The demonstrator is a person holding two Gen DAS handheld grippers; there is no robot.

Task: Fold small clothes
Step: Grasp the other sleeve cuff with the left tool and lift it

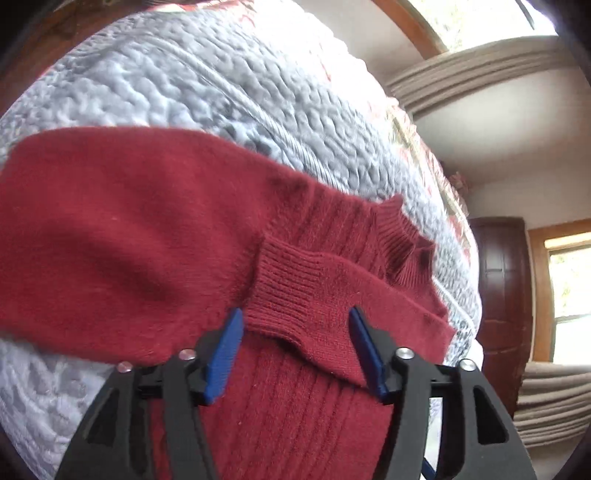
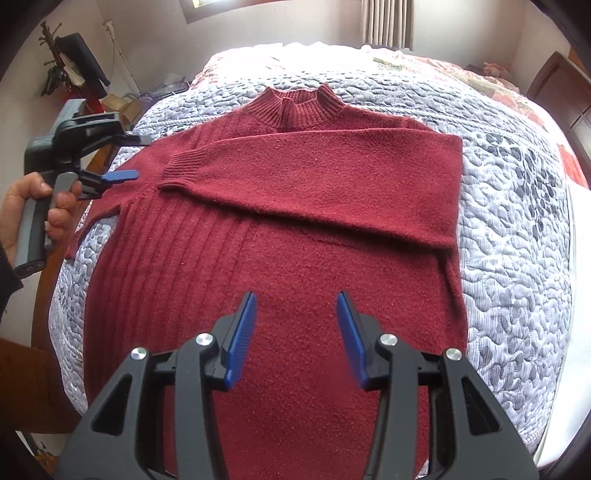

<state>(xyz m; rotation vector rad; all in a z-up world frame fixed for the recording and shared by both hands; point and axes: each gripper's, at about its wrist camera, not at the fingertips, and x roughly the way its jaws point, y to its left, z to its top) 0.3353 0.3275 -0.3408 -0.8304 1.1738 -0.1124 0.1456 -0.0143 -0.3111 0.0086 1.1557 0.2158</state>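
Here we see a dark red knitted sweater [image 2: 280,229] lying flat on a bed covered with a grey quilted bedspread [image 2: 517,206], collar [image 2: 299,107] at the far end from the right hand-held gripper [image 2: 297,332]. One sleeve [image 2: 332,181] is folded across the chest, its ribbed cuff [image 2: 181,170] ending near the sweater's left edge. Our right hand-held gripper hovers over the lower body of the sweater with its blue pads [image 2: 242,339] spread apart and nothing between them. In the left wrist view, the left hand-held gripper [image 1: 295,347] also stands open, its blue pads [image 1: 225,354] on either side of the ribbed cuff [image 1: 291,295], which lies just ahead of and between the fingertips; whether the pads touch the cloth we cannot tell. From the right wrist view, the left hand-held gripper [image 2: 129,158] sits at the sweater's left shoulder, held by a hand [image 2: 33,206] on a grey grip. Beyond the bed are a curtain [image 2: 386,22] and dark wooden furniture [image 1: 502,295].
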